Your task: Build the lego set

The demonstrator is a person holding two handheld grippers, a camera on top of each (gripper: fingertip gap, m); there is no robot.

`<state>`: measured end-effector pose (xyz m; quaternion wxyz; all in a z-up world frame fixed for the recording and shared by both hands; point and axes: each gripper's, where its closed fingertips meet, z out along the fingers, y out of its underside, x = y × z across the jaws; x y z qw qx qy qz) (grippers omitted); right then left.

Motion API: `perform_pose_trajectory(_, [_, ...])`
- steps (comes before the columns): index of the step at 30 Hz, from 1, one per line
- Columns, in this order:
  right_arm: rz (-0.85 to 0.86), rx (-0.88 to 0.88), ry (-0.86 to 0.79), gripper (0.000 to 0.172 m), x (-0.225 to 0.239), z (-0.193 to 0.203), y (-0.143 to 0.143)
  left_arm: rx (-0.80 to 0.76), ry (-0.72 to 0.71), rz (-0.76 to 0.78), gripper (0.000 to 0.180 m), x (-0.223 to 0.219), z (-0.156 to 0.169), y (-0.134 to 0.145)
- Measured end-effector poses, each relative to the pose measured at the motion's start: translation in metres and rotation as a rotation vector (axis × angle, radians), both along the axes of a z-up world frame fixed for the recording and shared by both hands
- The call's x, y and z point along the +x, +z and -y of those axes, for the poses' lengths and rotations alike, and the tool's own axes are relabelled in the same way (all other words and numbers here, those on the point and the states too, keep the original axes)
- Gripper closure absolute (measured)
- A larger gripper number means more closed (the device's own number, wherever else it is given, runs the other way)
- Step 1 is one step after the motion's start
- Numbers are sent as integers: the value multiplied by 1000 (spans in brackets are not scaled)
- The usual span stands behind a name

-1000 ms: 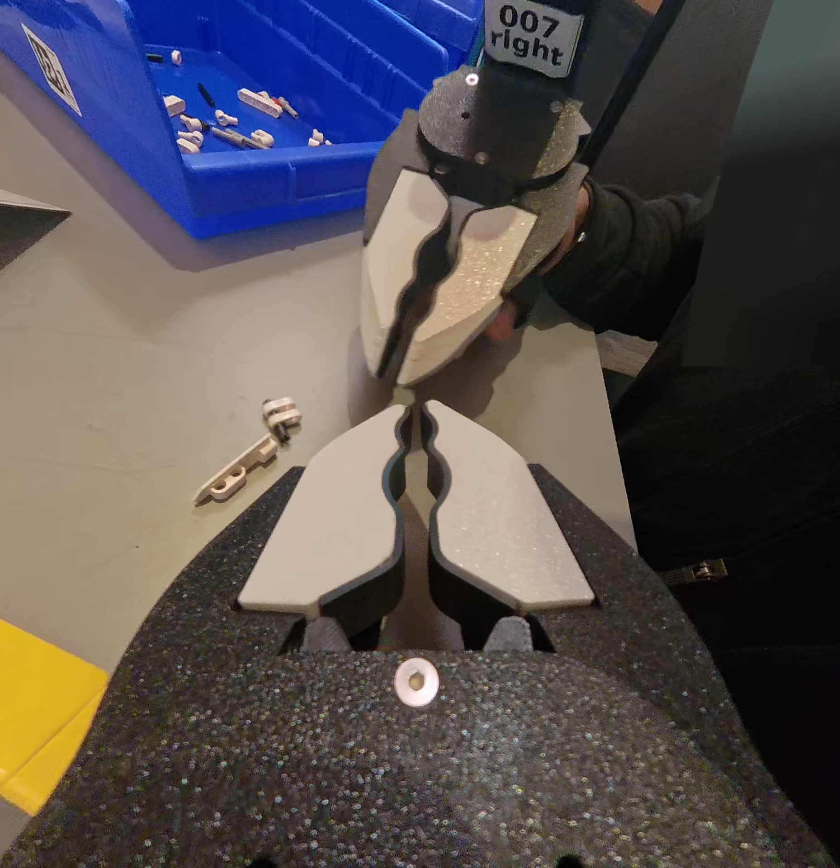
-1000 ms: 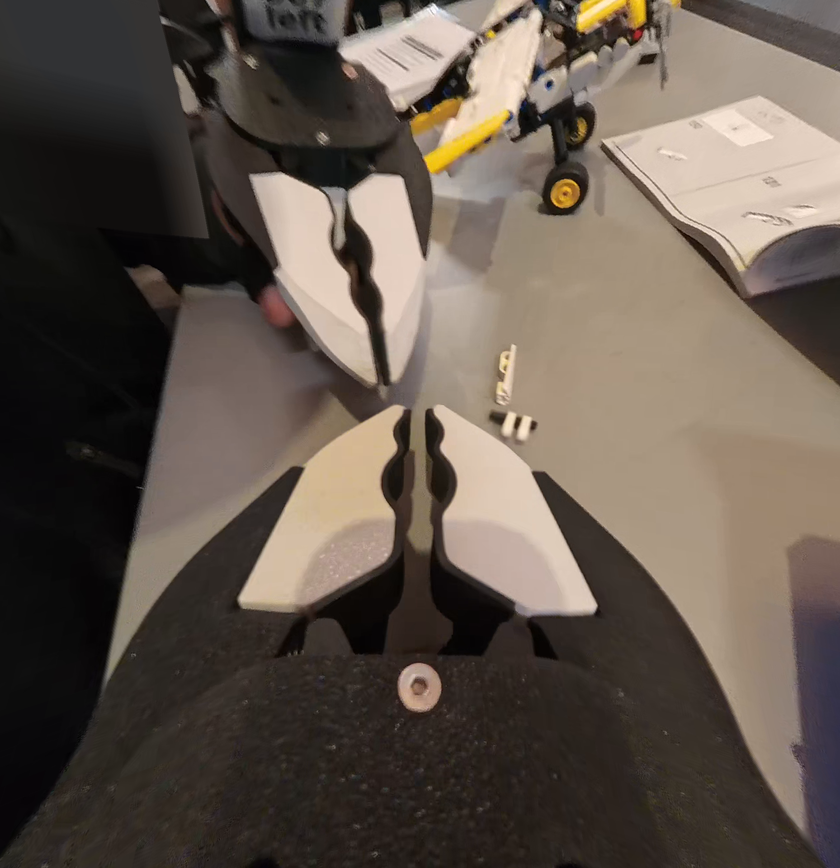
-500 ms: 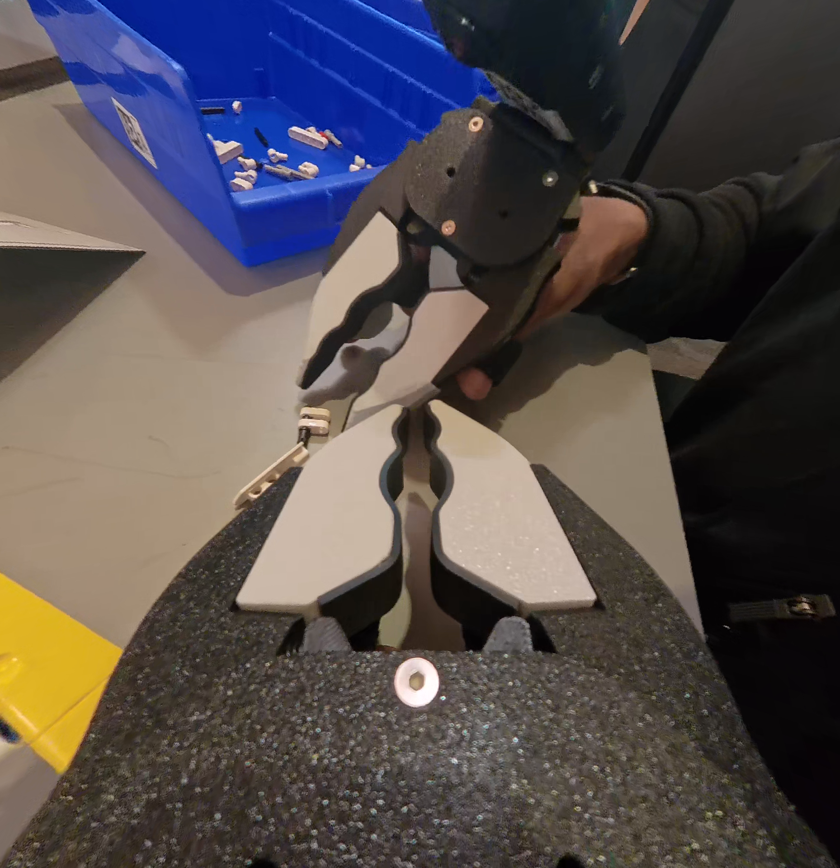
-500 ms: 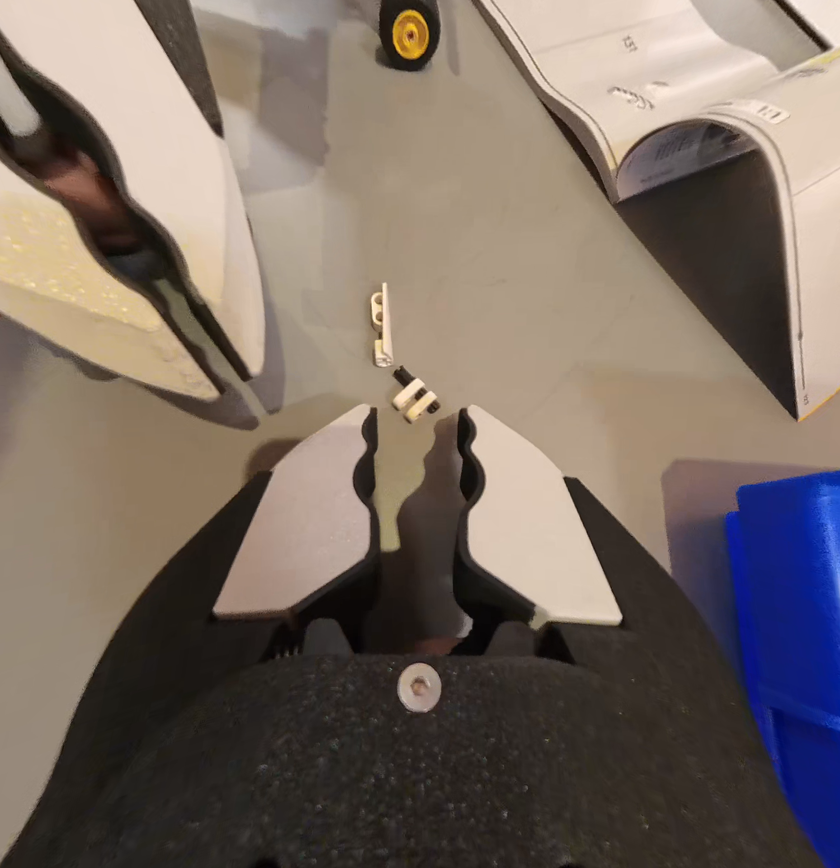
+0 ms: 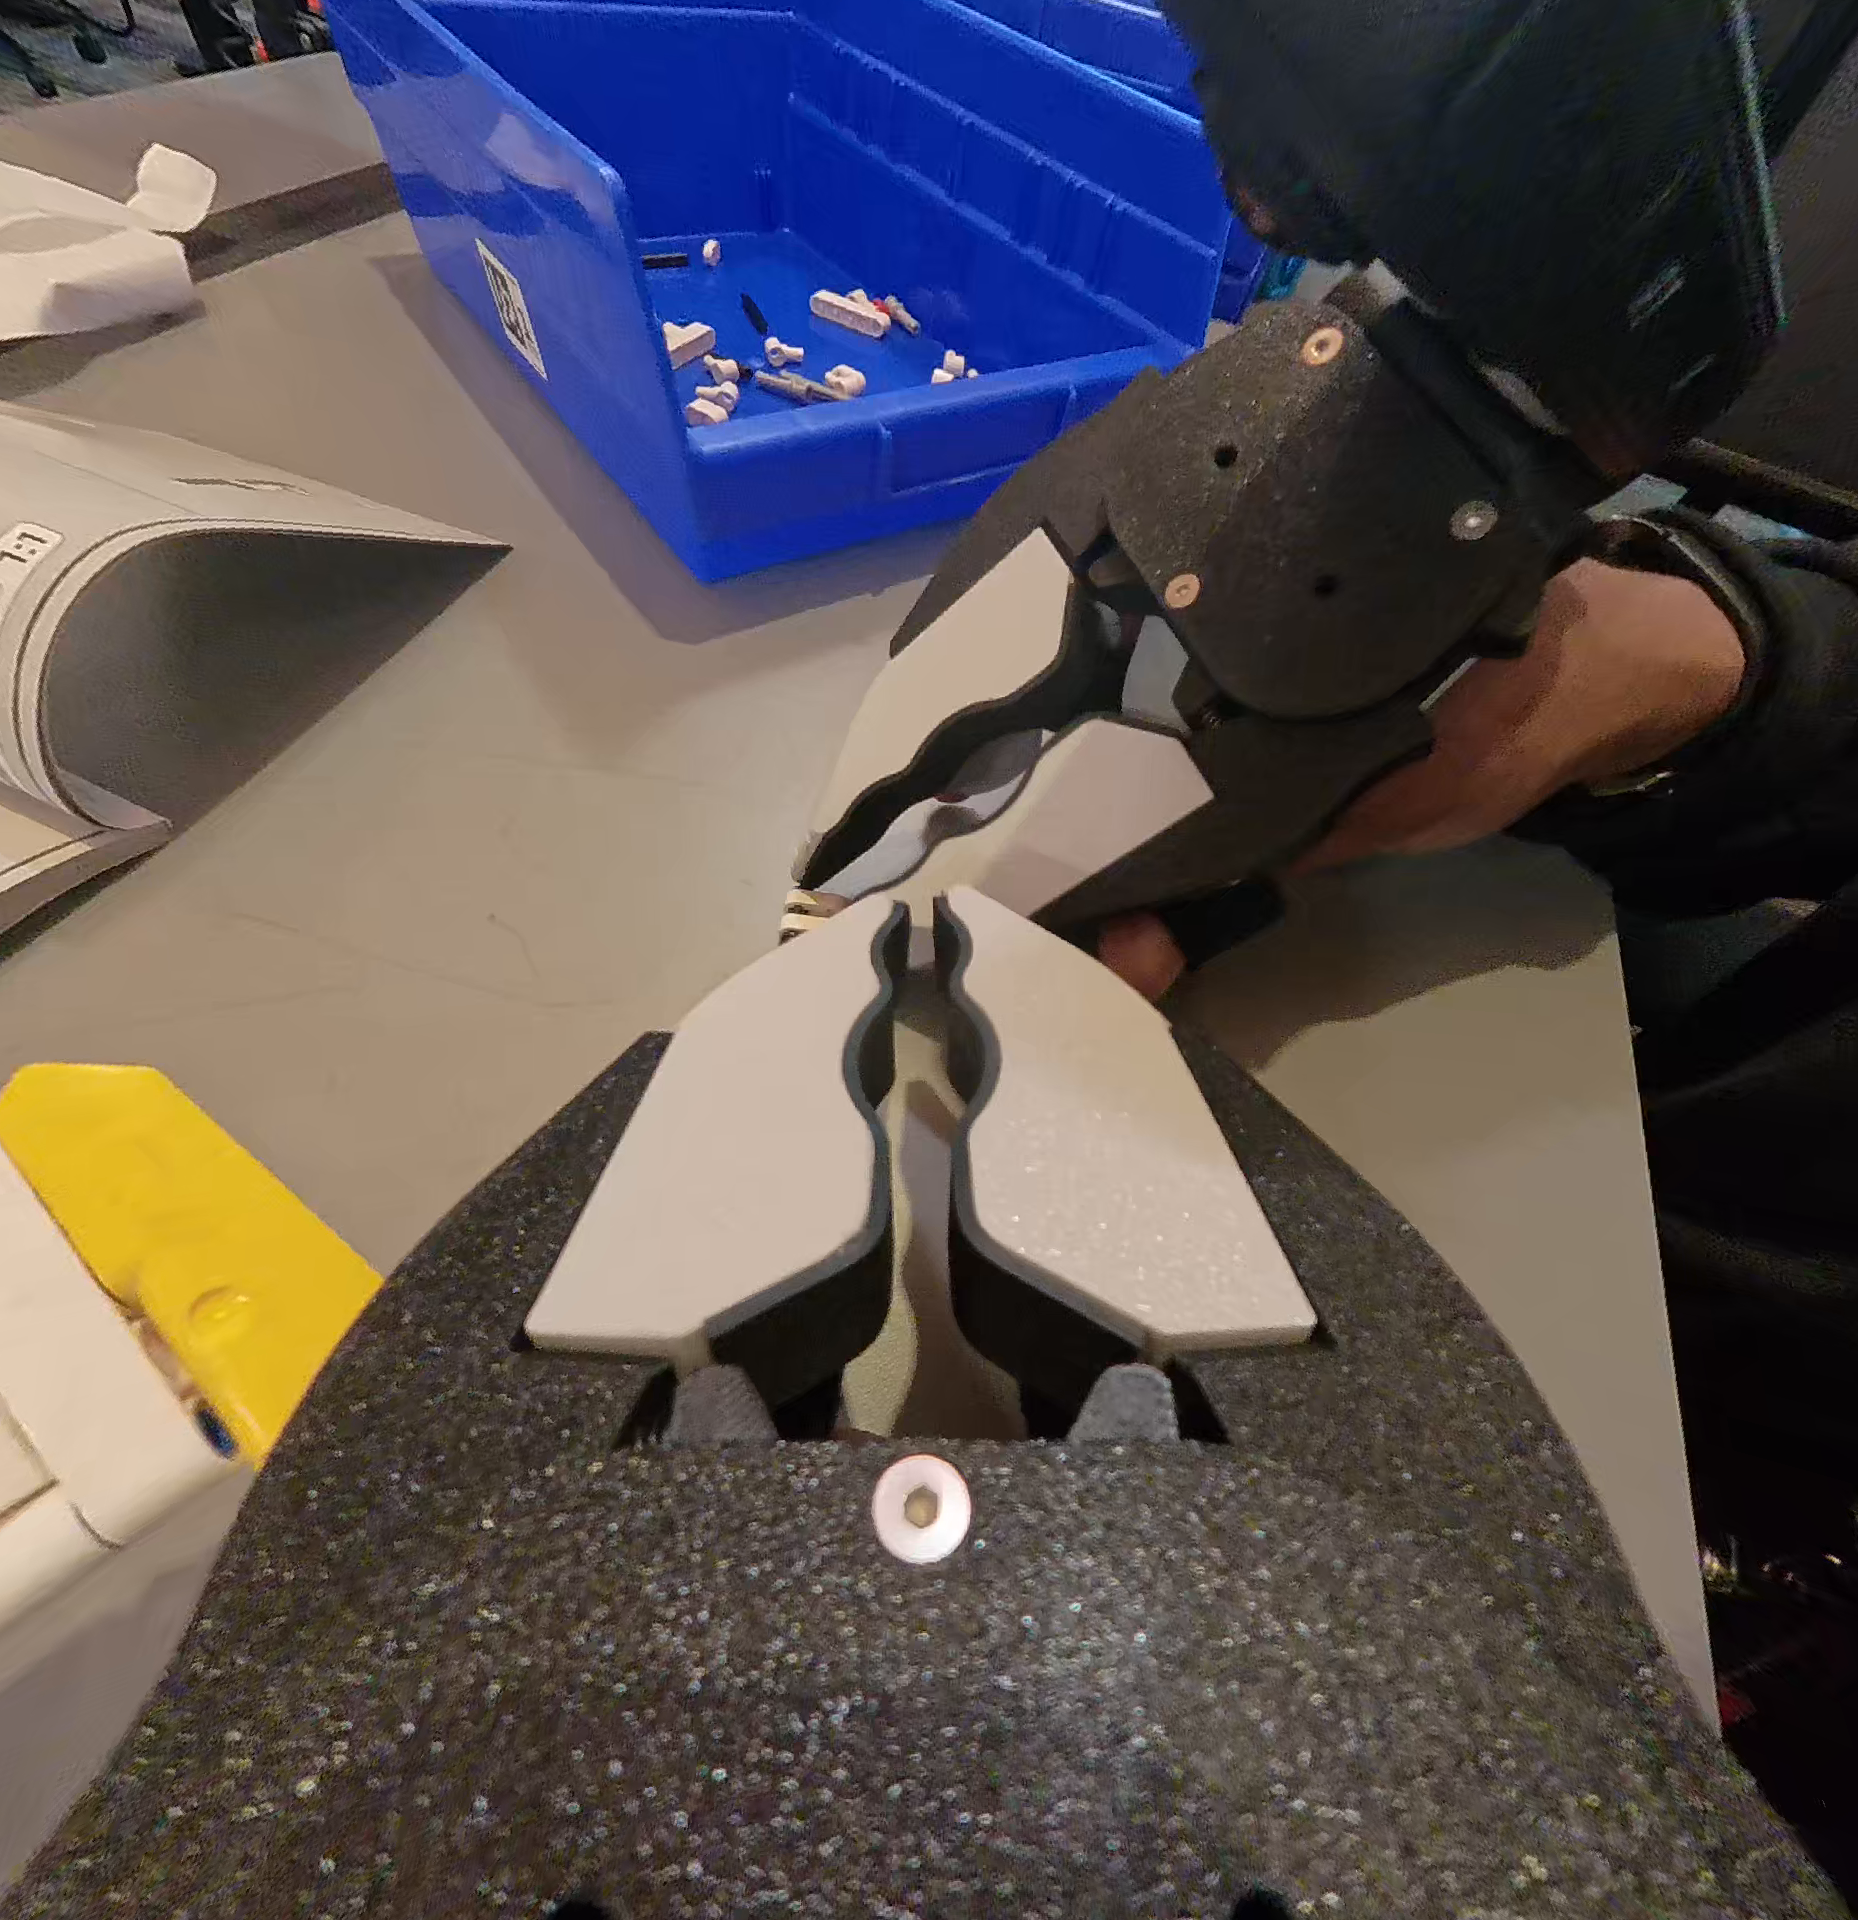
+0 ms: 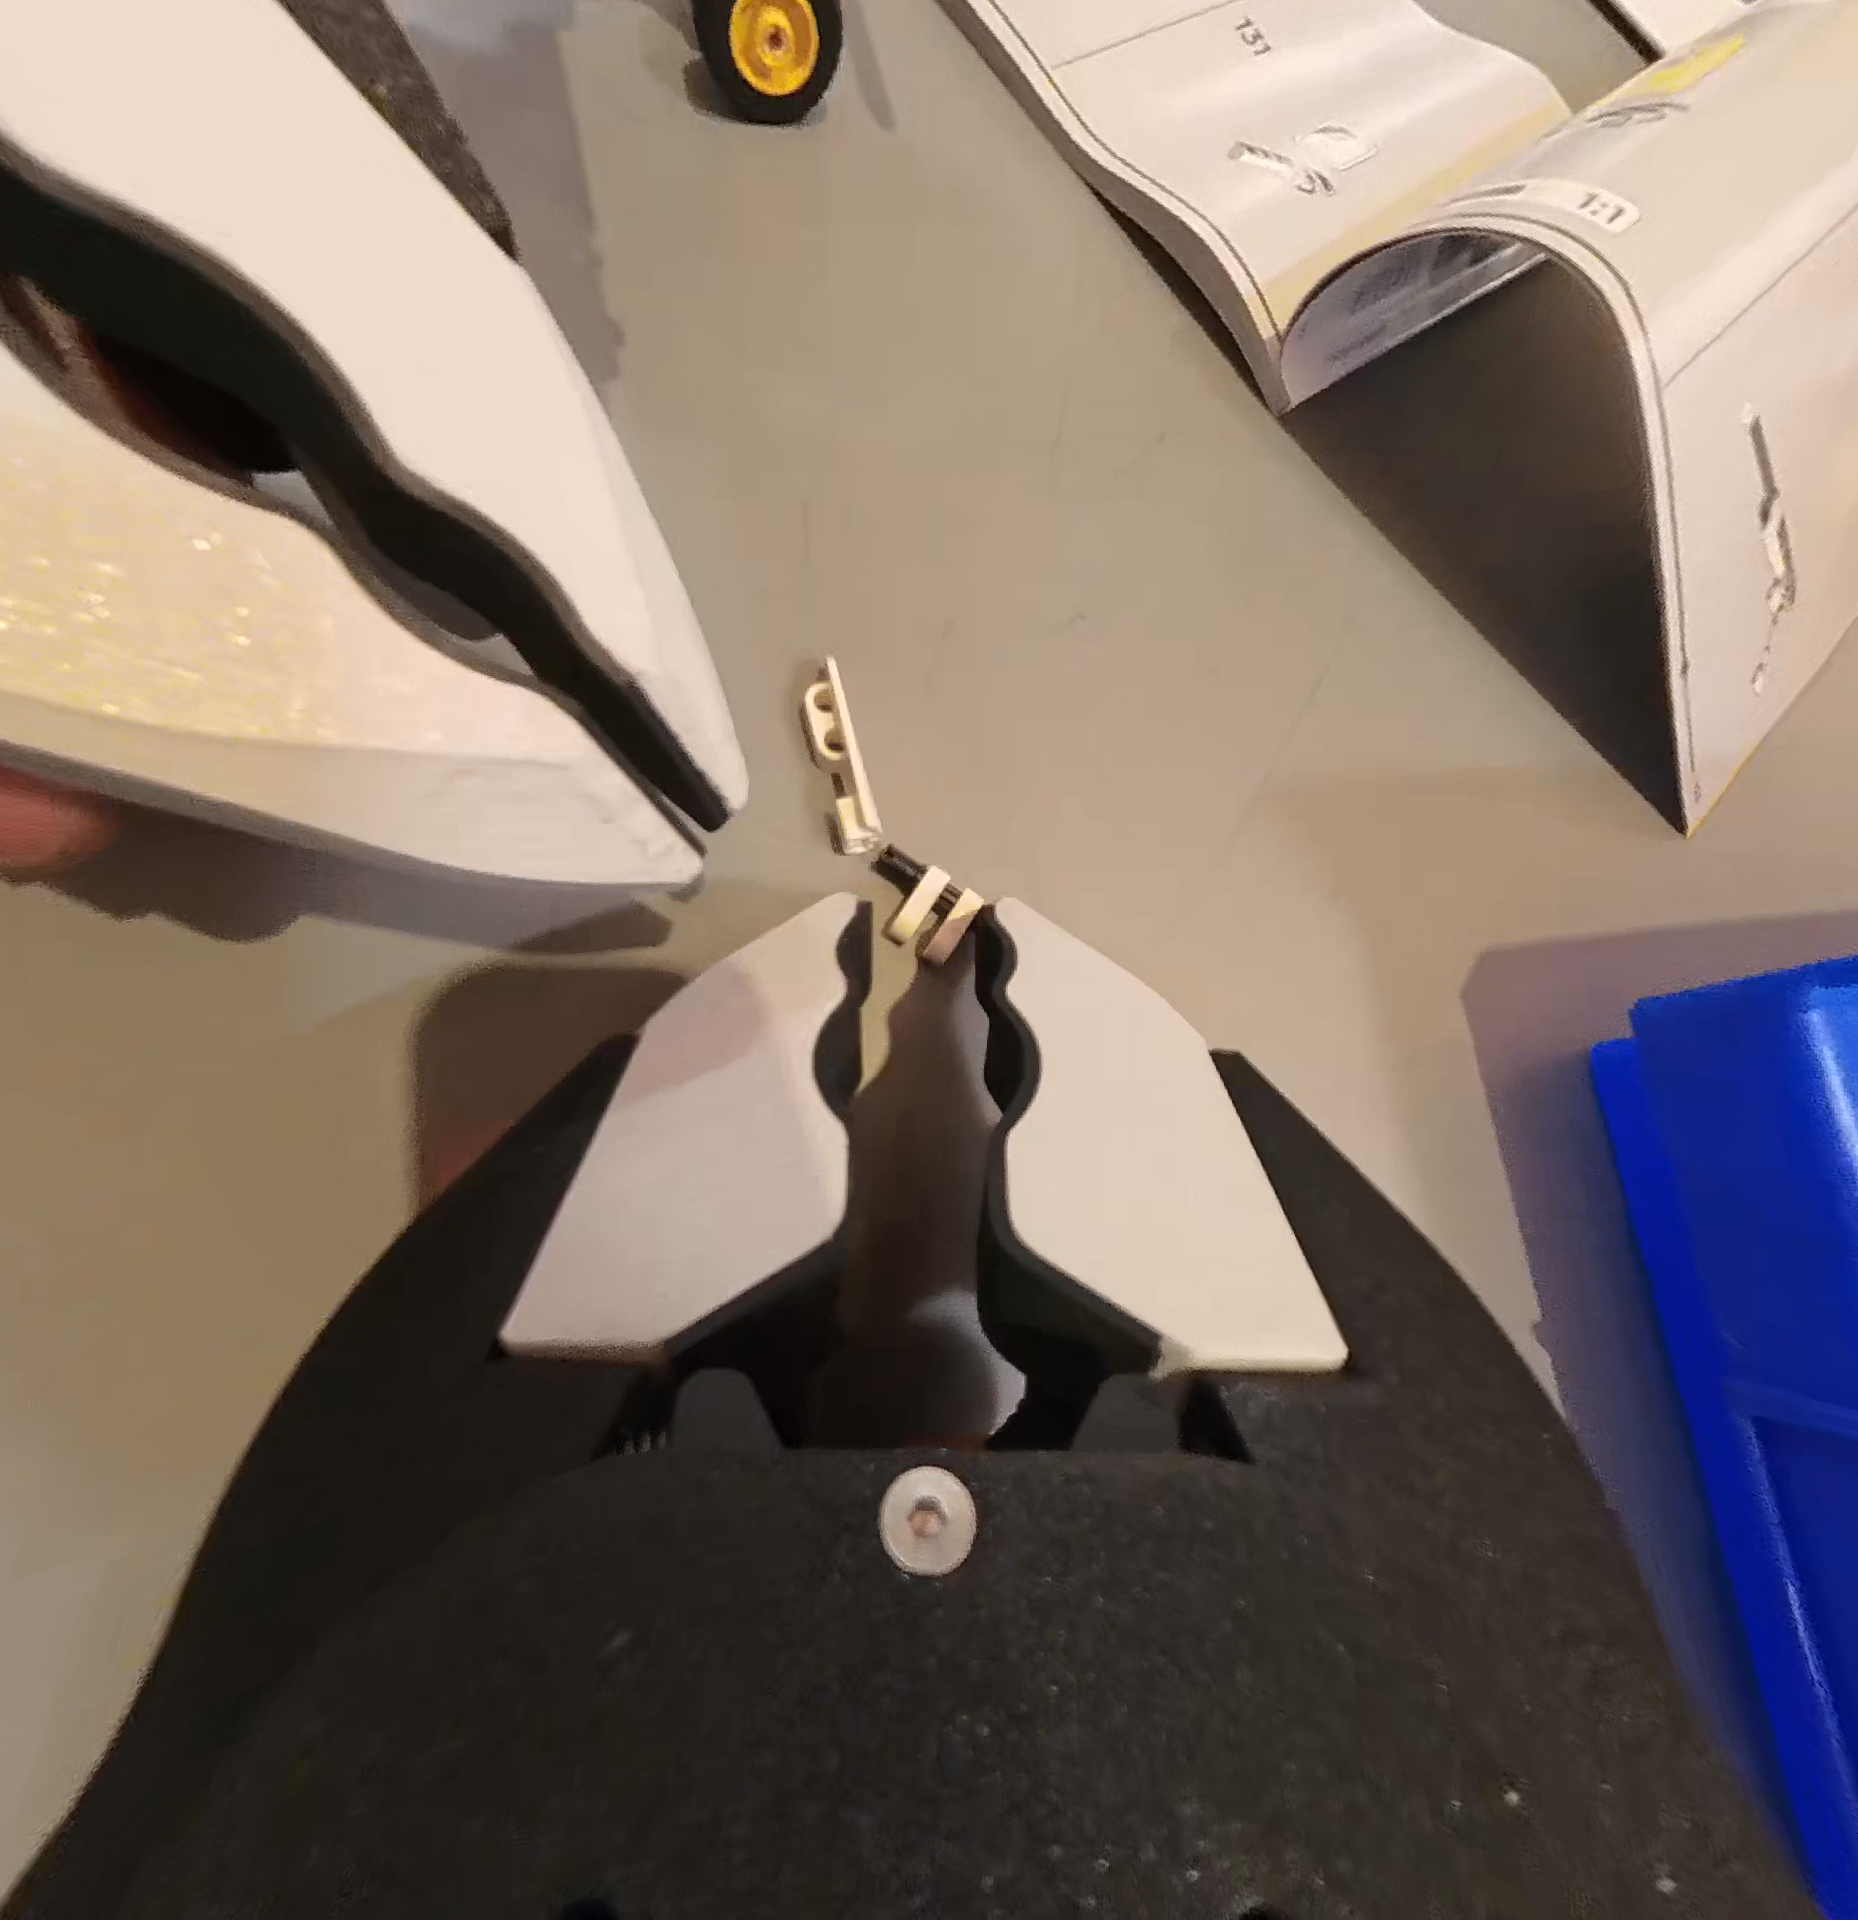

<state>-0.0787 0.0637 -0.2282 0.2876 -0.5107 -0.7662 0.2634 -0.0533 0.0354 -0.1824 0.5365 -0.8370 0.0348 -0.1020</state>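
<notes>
The right gripper (image 6: pixel 923 909) stands apart around a small white connector with a black pin (image 6: pixel 930 906), only one fingertip (image 6: pixel 1018 935) touching; centre it before squeezing; the left gripper (image 5: pixel 920 914) is nearly together, empty.

Grey table (image 5: pixel 489 831) (matte, faintly scratched) under warm indoor light.

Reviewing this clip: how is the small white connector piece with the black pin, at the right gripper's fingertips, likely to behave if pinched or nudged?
The white connector piece looks like hard plastic, so probably stiff. It is tiny beside the right gripper, so likely light and apt to skid on the smooth grey table. Its round black pin might let it pivot or roll.
</notes>
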Motion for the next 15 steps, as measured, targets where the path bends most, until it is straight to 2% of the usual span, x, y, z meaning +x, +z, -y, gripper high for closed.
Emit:
perform_pose_trajectory(5, [1, 1, -34, 159, -2, -4, 0, 5, 5, -7, 177, 0, 1, 2])
perform_pose_trajectory(15, [-55, 55, 92, 160, 1, -14, 6, -16, 20, 52, 177, -1, -1, 0])
